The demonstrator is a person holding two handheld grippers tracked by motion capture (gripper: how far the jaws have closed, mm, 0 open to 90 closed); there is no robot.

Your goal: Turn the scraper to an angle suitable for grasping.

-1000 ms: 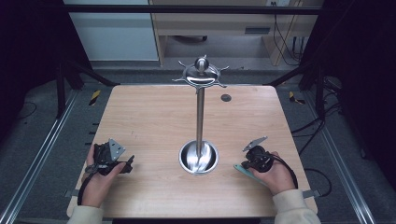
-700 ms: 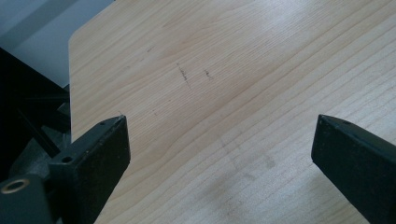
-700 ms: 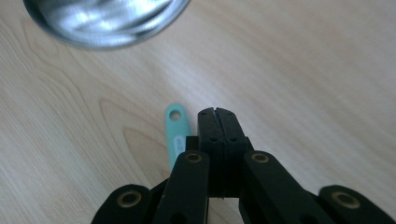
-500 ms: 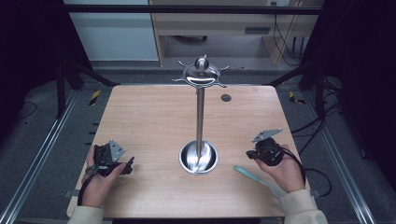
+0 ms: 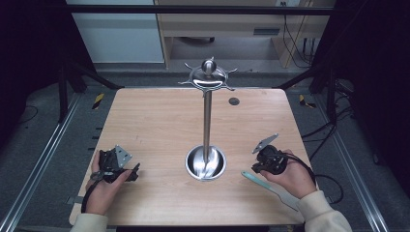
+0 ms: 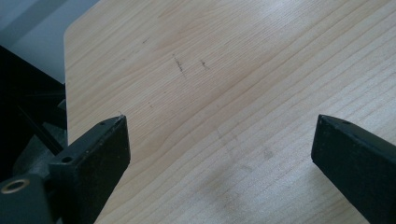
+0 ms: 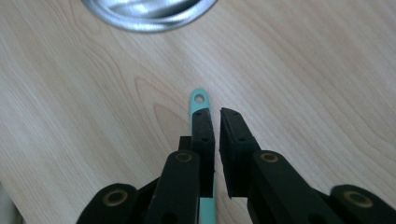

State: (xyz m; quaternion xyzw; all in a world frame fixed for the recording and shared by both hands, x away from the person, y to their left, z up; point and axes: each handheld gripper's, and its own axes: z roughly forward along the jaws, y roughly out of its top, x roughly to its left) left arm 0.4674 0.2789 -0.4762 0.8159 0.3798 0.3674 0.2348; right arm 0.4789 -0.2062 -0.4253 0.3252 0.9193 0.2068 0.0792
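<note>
The right gripper [image 5: 255, 166] has lifted off the slim teal plastic spatula [image 5: 269, 186]; its jaws have just been opening a crack, nothing between them. The spatula lies flat beneath them, so the pickup looks unmade. The left gripper [image 5: 131, 171] rests wide open. The steel hanging stand [image 5: 206, 162] is just ahead of the right jaws.

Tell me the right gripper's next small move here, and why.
Probably open wider, shift sideways and lower astride the teal tool. The right gripper hangs above the table; its jaws have just been opening, with a narrow gap and nothing between them. The tool lies flat on the wood, its handle under one jaw rather than in the gap.
</note>
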